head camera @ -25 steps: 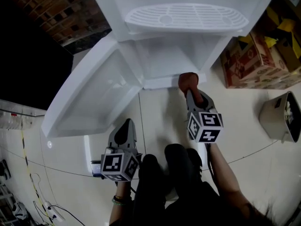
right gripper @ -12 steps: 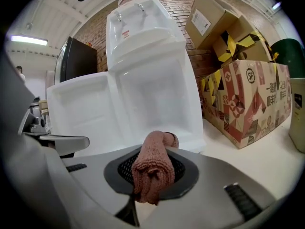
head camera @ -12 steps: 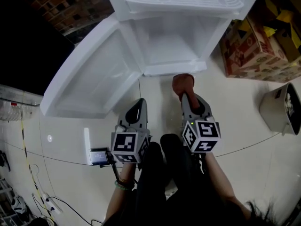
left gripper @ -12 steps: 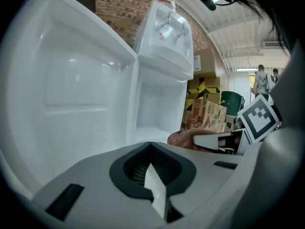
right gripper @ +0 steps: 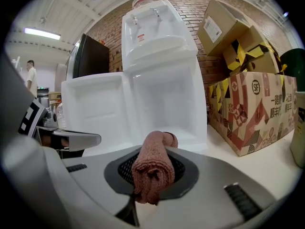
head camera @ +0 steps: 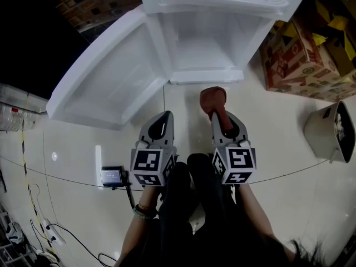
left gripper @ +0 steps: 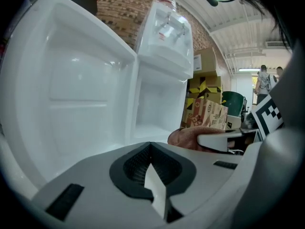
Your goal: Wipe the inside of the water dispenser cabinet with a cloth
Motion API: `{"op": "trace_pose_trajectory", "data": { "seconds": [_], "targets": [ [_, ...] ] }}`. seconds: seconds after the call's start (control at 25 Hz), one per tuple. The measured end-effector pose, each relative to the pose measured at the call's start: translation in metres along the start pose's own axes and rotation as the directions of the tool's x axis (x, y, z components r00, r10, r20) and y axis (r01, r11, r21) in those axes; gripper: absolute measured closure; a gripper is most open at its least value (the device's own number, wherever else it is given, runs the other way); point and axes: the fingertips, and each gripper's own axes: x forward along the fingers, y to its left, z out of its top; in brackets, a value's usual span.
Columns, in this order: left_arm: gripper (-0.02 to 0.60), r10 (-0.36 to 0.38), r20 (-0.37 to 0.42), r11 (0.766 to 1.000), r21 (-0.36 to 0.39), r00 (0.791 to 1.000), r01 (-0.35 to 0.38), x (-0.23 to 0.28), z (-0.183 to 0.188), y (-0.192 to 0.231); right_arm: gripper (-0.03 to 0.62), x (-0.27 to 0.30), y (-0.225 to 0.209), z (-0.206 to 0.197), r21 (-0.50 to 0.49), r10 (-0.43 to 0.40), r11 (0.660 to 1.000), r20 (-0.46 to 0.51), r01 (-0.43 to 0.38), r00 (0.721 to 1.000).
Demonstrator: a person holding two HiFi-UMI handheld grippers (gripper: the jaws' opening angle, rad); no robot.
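Cloth (head camera: 213,99) pinched in rt claw (head camera: 218,114), sticking fwd, just outside cabinet (head camera: 206,75)

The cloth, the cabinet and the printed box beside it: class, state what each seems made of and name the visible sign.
Cloth: likely terry or microfibre, matt reddish-brown, from its fuzzy nap and soft roll. Cabinet: probably moulded plastic, smooth white with slight sheen and rounded corners. Box: cardboard, matt tan with printed patterns and folded edges.
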Motion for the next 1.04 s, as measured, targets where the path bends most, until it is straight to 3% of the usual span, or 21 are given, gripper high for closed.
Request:
{"op": "trace_pose_trajectory", "data": {
  "seconds": [1.04],
  "targets": [
    [0.598, -0.011, -0.037, 1.000, 0.017, 0.999, 0.011, 0.007, -0.011, -0.013, 0.523, -0.004, -0.006, -0.008, -0.026, 0.005, 1.000, -0.019, -0.005, 1.000]
  ]
}}
